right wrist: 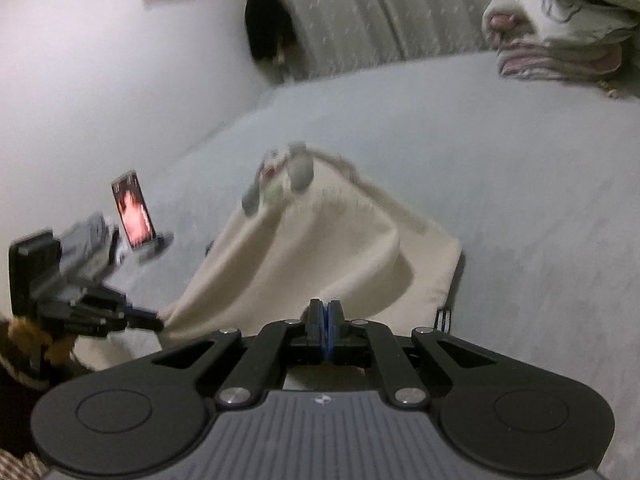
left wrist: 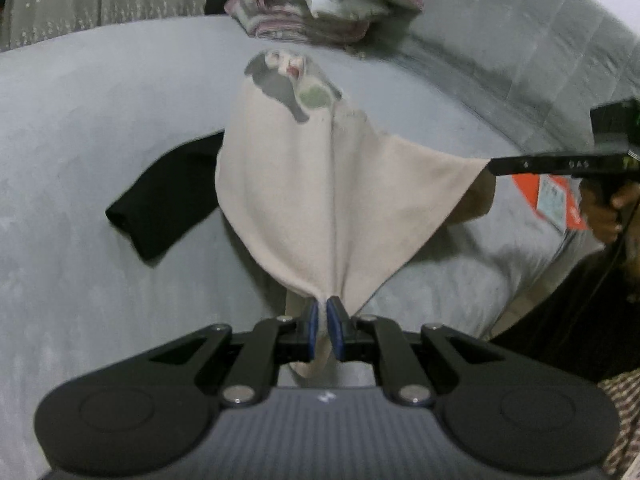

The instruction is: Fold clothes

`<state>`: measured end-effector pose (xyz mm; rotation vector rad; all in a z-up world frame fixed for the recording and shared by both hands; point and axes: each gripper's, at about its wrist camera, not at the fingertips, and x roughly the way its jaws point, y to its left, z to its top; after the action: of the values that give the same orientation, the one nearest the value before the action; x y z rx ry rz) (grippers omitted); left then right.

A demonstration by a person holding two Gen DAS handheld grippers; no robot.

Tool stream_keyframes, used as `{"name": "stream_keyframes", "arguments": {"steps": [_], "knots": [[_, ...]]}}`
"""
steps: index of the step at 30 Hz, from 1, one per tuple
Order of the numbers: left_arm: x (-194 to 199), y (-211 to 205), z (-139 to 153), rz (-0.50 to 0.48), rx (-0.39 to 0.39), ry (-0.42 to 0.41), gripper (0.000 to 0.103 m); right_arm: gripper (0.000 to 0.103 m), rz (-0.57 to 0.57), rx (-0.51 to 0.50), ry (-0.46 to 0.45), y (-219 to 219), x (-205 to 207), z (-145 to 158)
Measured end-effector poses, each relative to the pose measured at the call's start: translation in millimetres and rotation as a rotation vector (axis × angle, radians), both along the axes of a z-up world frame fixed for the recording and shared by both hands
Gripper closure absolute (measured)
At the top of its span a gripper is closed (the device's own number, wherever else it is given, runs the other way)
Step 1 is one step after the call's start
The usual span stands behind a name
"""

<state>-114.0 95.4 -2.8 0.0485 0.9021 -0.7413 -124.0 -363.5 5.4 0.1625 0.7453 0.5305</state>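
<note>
The cream shirt with black sleeves (left wrist: 320,184) is lifted partly off the grey bed (left wrist: 100,120), its printed end toward the far side. The left tool (left wrist: 323,312) is clamped on one bunched point of the cream cloth, and the right tool (right wrist: 325,307) is closed on another edge, so the fabric stretches between them in a slack tent. One black sleeve (left wrist: 160,200) trails flat on the bed. A stack of folded clothes (left wrist: 316,4) sits at the far edge of the bed, so some pieces already lie folded. This shirt is not folded as it hangs now; whether it is being spread or doubled over, I cannot tell
</note>
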Motion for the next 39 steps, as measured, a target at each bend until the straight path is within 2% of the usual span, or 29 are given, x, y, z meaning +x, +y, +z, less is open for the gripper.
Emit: {"name": "stream_keyframes", "arguments": {"steps": [3,4,5,6,7,8,9,13,21,29,35,39], "knots": [[4,-2,-5,-0.007,0.027,0.028,0.093,0.096,0.032,-0.043,0.030,5,2,-7],[6,-4,-6,-0.007,0.031,0.035,0.087,0.094,0.037,-0.049,0.039,6,4,-9],[8,-4,-5,-0.011,0.032,0.039,0.075,0.092,0.043,-0.044,0.044,6,4,-9],[9,-4,-4,-0.015,0.034,0.042,0.068,0.084,0.049,-0.039,0.049,6,5,-8],[10,-4,-1,-0.016,0.032,0.035,0.055,0.069,0.055,-0.033,0.053,6,6,-8],[10,-5,2,-0.016,0.031,0.027,0.049,0.062,0.052,-0.027,0.047,6,7,-7],[12,-5,4,-0.014,0.025,0.018,0.047,0.055,0.049,-0.020,0.040,6,8,-6],[23,-8,10,0.019,-0.006,0.000,0.033,0.054,0.031,0.002,0.020,6,14,0],[64,-18,16,0.138,-0.052,-0.001,0.025,0.054,-0.030,0.017,0.038,15,47,-1],[106,-30,11,0.278,-0.095,0.025,0.021,0.051,-0.169,0.052,0.099,13,95,-8],[132,-40,6,0.381,-0.182,-0.001,0.021,0.045,-0.276,0.123,0.158,9,126,-20],[150,-46,3,0.450,-0.241,-0.019,0.021,0.041,-0.317,0.183,0.151,10,139,-24]]}}
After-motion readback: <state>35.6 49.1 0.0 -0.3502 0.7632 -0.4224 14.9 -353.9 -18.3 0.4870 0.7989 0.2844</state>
